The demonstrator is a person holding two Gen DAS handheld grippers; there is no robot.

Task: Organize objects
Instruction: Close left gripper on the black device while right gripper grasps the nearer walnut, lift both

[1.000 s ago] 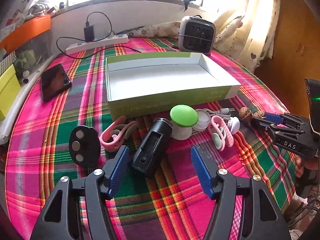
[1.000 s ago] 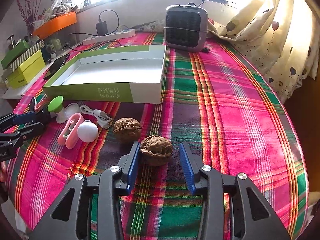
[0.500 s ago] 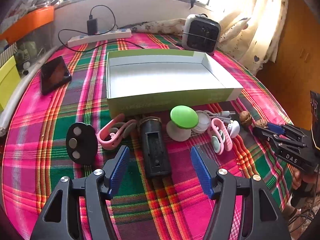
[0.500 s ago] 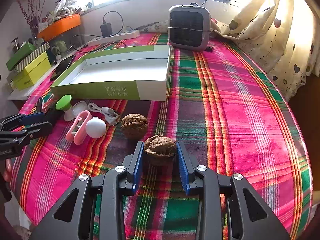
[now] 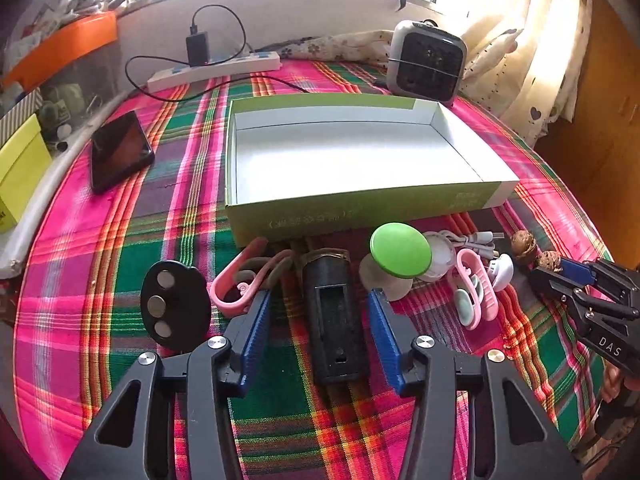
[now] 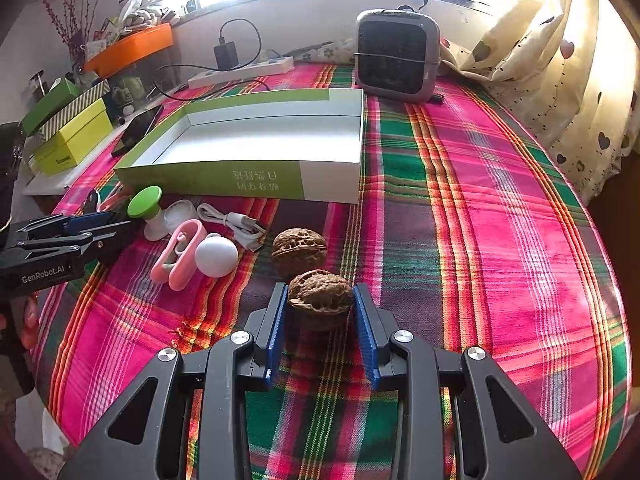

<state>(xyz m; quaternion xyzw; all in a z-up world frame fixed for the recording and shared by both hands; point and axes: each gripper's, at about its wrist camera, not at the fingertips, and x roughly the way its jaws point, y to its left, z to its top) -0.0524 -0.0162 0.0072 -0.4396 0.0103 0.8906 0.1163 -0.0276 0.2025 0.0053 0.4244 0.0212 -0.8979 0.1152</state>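
Plaid cloth (image 6: 500,240) in pink, green and red covers the whole work surface, window light behind. Nearest to me, my right gripper (image 6: 321,309) is clamped on a walnut (image 6: 320,294), both blue pads touching its sides, held low and level just over the cloth (I judge barely lifted, if at all; contact underneath is hidden). Grip across the shell's width makes sense, it's round and would roll otherwise. My left gripper (image 5: 322,304) is spread apart, fingers straddling a black rectangular device (image 5: 334,320) that lies lengthwise between them, pads not touching it; pose is low, pointing forward, lined up for a squeeze along the long sides. Just beyond: a second walnut (image 6: 299,249), white ball (image 6: 216,256), pink clip (image 6: 180,252), white cable (image 6: 236,222), green-capped mushroom thing (image 5: 400,246), another pink clip (image 5: 244,280) and a black oval disc (image 5: 174,306), all strung in a row beside the box front, probably staged for loading. Farther back, the green-and-white box (image 5: 360,208) sits open with nothing inside, so nothing's sorted yet. Behind it a phone (image 5: 120,150), power strip (image 5: 216,70) and small grey heater (image 5: 426,62) near the curtain.
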